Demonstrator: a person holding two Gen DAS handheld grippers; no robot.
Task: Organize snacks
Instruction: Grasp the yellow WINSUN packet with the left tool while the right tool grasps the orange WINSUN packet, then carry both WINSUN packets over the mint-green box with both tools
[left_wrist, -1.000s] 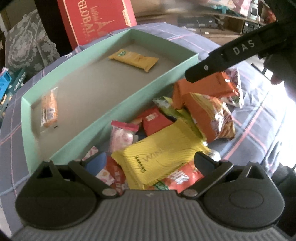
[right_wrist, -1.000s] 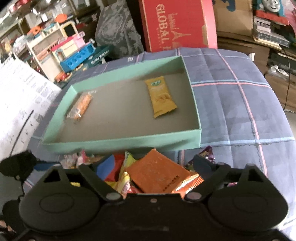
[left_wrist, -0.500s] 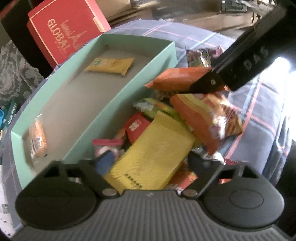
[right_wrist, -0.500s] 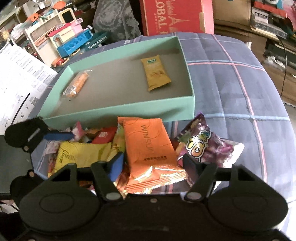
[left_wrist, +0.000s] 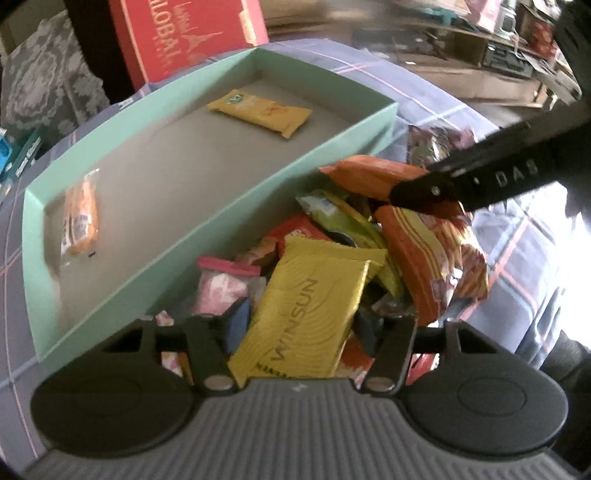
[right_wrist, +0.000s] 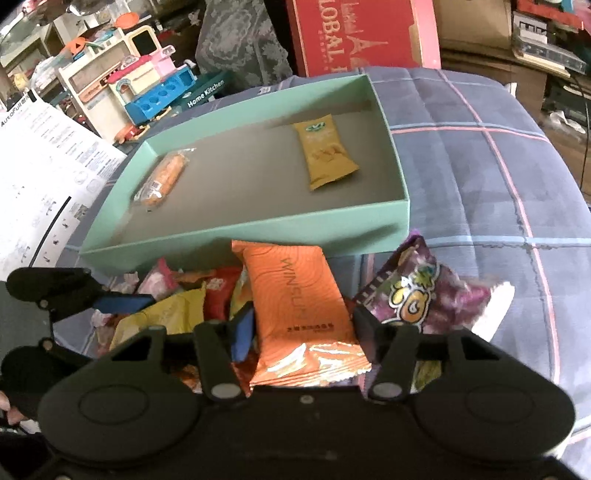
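A mint-green tray (left_wrist: 207, 229) (right_wrist: 258, 232) sits on a plaid cloth. It holds a yellow bar packet (left_wrist: 260, 112) (right_wrist: 325, 155) and a clear-wrapped orange snack (left_wrist: 79, 218) (right_wrist: 162, 181). A pile of snack packets lies against the tray's near wall. My left gripper (left_wrist: 301, 325) has closed on a yellow WINSUN packet (left_wrist: 310, 306). My right gripper (right_wrist: 303, 325) has closed on an orange WINSUN packet (right_wrist: 299, 310), and it shows in the left wrist view as a black finger (left_wrist: 480, 181) over the pile.
A purple snack bag (right_wrist: 424, 295) lies right of the pile. A red GLOBAL box (right_wrist: 362, 33) stands behind the tray. Toy kitchen sets (right_wrist: 140, 85) and a printed sheet (right_wrist: 40, 166) are at the left. An orange striped bag (left_wrist: 432, 258) lies in the pile.
Both grippers have dropped toward the pile and narrowed, the left around the yellow packet, the right around the orange packet. The tray's contents have not moved.
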